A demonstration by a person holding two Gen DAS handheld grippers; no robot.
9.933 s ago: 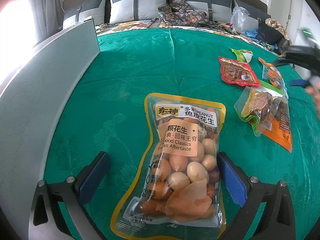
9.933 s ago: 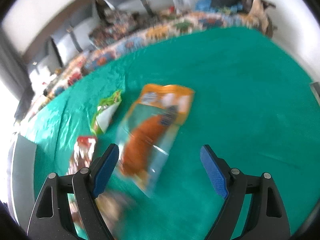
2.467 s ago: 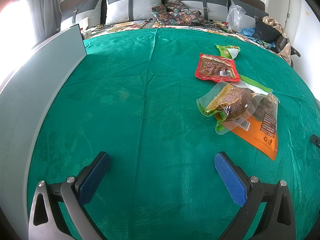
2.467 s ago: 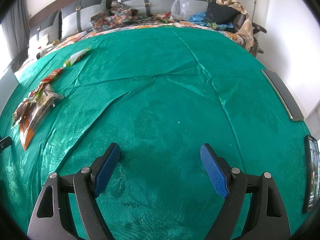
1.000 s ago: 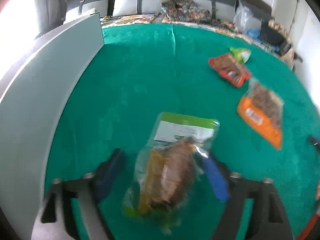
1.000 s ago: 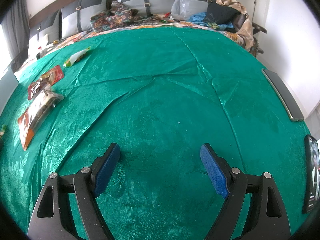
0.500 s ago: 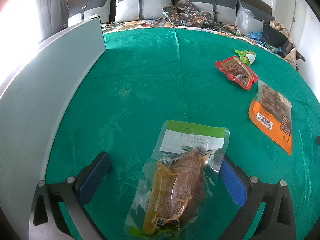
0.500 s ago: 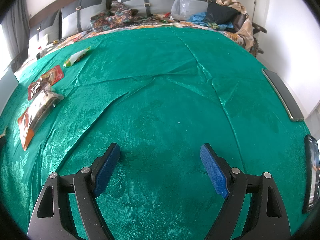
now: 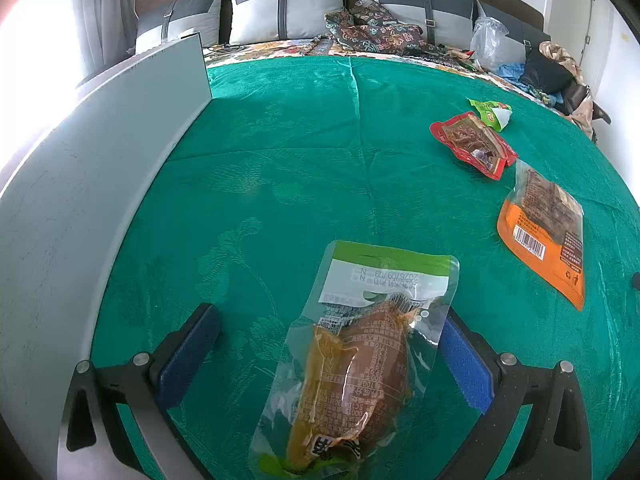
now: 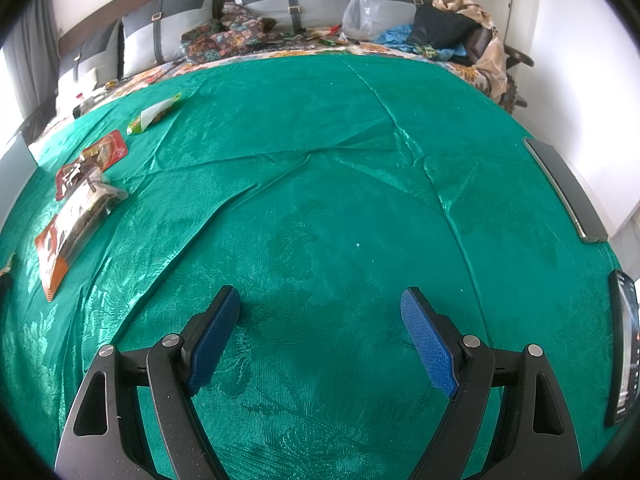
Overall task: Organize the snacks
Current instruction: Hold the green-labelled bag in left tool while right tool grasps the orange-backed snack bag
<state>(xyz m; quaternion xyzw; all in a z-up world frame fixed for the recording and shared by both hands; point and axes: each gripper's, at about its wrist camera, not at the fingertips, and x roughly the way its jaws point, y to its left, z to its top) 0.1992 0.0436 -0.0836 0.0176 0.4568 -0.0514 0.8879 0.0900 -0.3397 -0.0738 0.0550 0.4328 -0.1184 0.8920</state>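
A clear snack pouch with a green-and-white top [image 9: 360, 356] lies flat on the green cloth between the blue pads of my left gripper [image 9: 328, 340], which stands open and does not press on it. Further right lie an orange pouch [image 9: 544, 232], a red pouch [image 9: 474, 144] and a small green packet [image 9: 490, 112]. My right gripper [image 10: 324, 332] hangs open over bare cloth with nothing between its fingers. In the right wrist view the orange pouch [image 10: 68, 228], red pouch [image 10: 92, 160] and green packet [image 10: 154, 116] sit far left.
A grey upright board [image 9: 92, 176] borders the cloth on the left. Cushions [image 9: 288, 8] and clutter, with a plastic bag [image 10: 362, 4], line the far edge. A dark flat device [image 10: 564, 188] and a phone [image 10: 622, 352] lie at the right rim.
A second ago the clear pouch was held between narrower left jaws, blurred; the jaws have since spread wide and the pouch lies flat and still. The right gripper has not moved.
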